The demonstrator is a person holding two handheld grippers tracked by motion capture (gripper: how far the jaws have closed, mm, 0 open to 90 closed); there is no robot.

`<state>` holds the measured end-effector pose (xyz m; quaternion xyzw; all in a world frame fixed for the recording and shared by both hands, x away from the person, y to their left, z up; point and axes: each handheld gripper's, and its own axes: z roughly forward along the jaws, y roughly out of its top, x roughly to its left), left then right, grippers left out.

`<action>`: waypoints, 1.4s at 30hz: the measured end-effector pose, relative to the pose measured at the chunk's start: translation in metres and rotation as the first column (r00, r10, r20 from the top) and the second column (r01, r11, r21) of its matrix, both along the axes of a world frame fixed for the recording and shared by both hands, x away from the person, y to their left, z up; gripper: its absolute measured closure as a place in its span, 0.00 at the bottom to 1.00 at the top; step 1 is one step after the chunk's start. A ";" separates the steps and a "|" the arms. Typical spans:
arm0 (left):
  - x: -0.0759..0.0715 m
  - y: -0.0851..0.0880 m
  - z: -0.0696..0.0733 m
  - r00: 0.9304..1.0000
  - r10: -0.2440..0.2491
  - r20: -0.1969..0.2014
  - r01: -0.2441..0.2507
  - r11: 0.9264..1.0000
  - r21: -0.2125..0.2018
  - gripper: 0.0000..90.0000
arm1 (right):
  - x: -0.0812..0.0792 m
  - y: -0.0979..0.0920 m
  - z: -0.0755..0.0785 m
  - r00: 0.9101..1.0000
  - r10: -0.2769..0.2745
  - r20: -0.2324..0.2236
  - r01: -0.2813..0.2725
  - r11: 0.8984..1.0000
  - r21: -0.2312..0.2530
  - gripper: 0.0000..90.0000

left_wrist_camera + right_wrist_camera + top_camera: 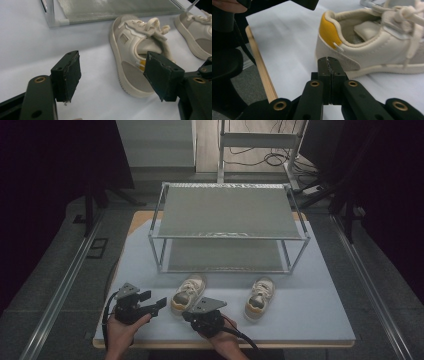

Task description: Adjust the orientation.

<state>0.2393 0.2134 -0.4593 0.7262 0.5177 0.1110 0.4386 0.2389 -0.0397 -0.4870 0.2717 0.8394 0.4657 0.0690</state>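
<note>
While unbranded, cream shoe [132, 60] near left gripper [112, 75]

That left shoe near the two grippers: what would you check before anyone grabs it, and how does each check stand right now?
1. Left gripper jaws open: ok.
2. Right gripper jaws open: not ok, shut with nothing between them.
3. Left shoe upright on its sole on the table: ok.
4. Left shoe between the left gripper's jaws: not ok, it lies beyond them.
5. Rack shelves free for shoes: ok.
6. Right shoe apart from the left one: ok.
</note>
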 end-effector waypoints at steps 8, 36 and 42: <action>-0.001 0.000 -0.005 1.000 -0.003 -0.019 0.003 1.000 0.003 0.33 | -0.004 -0.034 0.007 0.996 -0.085 0.026 0.085 0.996 -0.001 0.98; 0.000 -0.001 -0.002 1.000 -0.006 -0.012 0.006 1.000 -0.004 0.32 | -0.020 -0.132 -0.004 0.917 -0.391 0.081 0.397 0.912 -0.098 0.99; 0.000 0.001 -0.002 1.000 -0.003 -0.013 0.003 1.000 -0.007 0.32 | -0.025 -0.146 -0.005 0.914 -0.402 0.058 0.406 0.910 -0.081 0.99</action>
